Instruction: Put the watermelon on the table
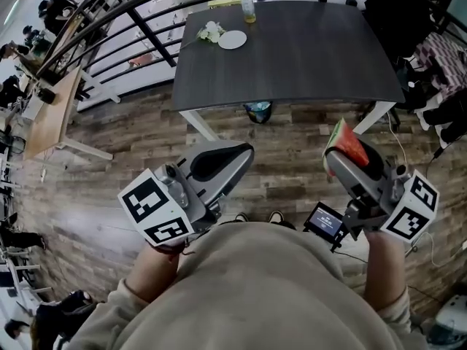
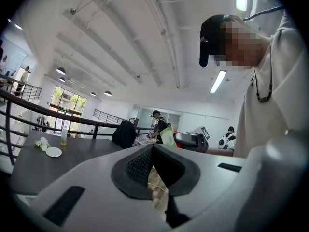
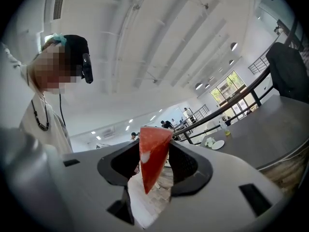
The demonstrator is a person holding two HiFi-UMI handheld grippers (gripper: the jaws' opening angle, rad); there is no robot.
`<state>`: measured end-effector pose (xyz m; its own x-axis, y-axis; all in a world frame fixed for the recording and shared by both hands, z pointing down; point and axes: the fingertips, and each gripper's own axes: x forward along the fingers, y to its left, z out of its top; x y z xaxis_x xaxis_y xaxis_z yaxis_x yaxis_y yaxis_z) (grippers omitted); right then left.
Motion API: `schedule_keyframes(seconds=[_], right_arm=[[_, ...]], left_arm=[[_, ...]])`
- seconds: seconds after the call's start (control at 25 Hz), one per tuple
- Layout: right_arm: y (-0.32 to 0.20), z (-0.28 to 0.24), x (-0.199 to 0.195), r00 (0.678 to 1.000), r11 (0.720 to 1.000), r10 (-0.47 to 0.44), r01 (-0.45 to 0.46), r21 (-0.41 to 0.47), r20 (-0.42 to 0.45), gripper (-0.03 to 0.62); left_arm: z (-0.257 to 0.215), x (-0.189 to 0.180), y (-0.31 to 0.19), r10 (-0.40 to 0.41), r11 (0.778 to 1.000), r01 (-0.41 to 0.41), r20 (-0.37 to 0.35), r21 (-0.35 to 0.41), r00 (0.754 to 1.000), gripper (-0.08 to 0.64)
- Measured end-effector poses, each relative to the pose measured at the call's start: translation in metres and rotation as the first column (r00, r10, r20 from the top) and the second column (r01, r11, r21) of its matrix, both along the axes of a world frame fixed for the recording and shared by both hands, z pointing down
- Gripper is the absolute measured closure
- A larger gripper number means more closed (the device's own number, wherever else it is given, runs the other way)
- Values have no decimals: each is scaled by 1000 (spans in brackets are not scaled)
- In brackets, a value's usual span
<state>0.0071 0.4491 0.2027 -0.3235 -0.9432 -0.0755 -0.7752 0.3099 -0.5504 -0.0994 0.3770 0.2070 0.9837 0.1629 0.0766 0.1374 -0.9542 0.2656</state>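
Well, the watermelon (image 3: 152,153) was a red wedge clamped between the pads of my right tongs (image 3: 153,151). It stood roughly on end, its tip hanging down past the pads and its broad end sticking up. It was in the air over the wooden floor, not yet over the bench (image 1: 292,57). From the head view the dark bench lay straight ahead of the slice, with a strip of floor between, and its near right corner was the closest part. My right tongs were therefore the ones placed for the carry forward. My left tongs (image 1: 219,162) were level beside them, closed together on nothing. A white plate (image 1: 232,40) and a bottle (image 1: 249,7) sat at the far left of the bench, well apart from that corner.
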Motion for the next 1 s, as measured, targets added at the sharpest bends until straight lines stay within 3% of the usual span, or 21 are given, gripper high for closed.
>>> schedule_keyframes(seconds=[0.28, 0.56, 0.76, 1.0], right_arm=[[-3, 12, 10, 1000, 999, -7, 7, -39, -5, 394], [-30, 9, 8, 998, 998, 5, -9, -57, -60, 394], [-53, 7, 5, 996, 997, 15, -21, -73, -89, 394], [-92, 10, 7, 994, 993, 53, -63, -97, -98, 394]], left_arm=[[5, 2, -2, 7, 1000, -7, -1, -2, 1000, 554], [4, 4, -39, -6, 1000, 5, -45, -27, 999, 554], [-3, 16, -55, 55, 998, -55, -74, -3, 996, 554], [6, 28, -85, 130, 990, -133, -82, -35, 988, 554]])
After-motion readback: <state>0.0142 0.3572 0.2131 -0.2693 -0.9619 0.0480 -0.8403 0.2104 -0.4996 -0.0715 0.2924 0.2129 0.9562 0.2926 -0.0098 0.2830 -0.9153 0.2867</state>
